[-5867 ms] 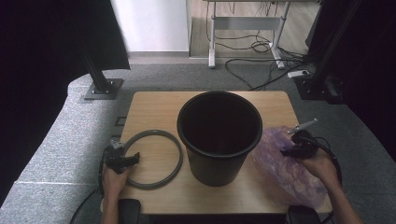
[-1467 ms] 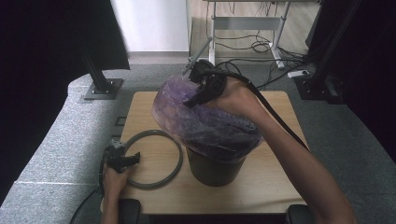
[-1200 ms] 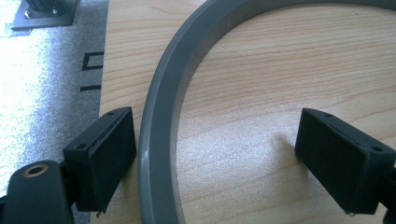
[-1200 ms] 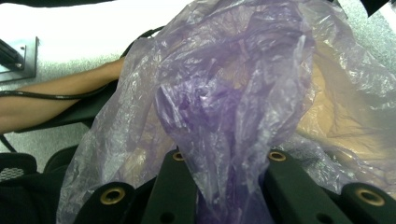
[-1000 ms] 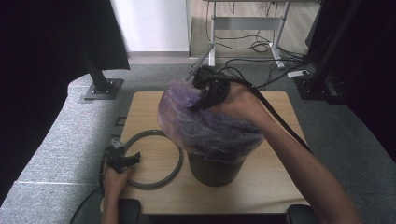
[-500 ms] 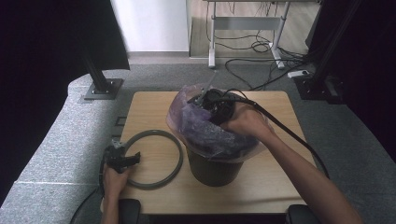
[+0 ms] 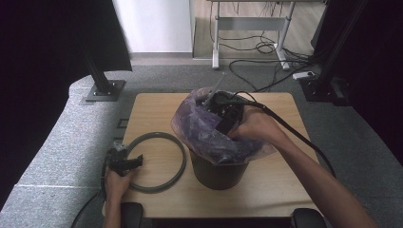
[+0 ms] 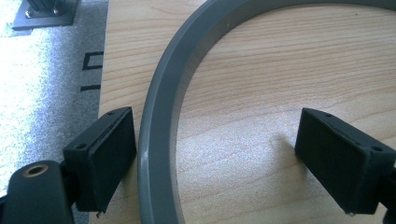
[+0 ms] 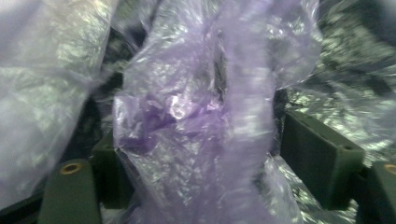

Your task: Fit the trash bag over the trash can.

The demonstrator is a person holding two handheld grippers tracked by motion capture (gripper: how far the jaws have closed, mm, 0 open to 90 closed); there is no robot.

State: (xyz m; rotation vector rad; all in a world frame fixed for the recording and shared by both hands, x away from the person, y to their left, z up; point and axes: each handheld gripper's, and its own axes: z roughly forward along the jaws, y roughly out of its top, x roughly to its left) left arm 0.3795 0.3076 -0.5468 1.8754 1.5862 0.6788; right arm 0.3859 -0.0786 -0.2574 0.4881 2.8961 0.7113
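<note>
A black bucket (image 7: 218, 172) stands mid-table with a crumpled purple plastic bag (image 7: 197, 129) draped over its mouth. My right gripper (image 7: 223, 122) points down into the bag at the bucket's top. Its jaws have just been opening, and a fold of the bag (image 9: 196, 121) hangs loose between them, clear of the right pad (image 9: 317, 149). A grey ring (image 7: 182, 159) lies flat on the table left of the bucket. My left gripper (image 7: 134, 161) rests open astride the ring's near-left rim (image 8: 159, 107), whose band runs beside the left pad (image 8: 109, 149).
The wooden table (image 7: 161, 109) has bare room behind the ring and to the right of the bucket. A grey padded border (image 7: 62, 142) surrounds it. Black stand bases (image 7: 102, 88) and cables (image 7: 266, 47) lie on the floor beyond.
My right hand has come down and nearer with the bag, which has sunk from a raised bundle onto the bucket's mouth. The left hand and the ring have stayed put.
</note>
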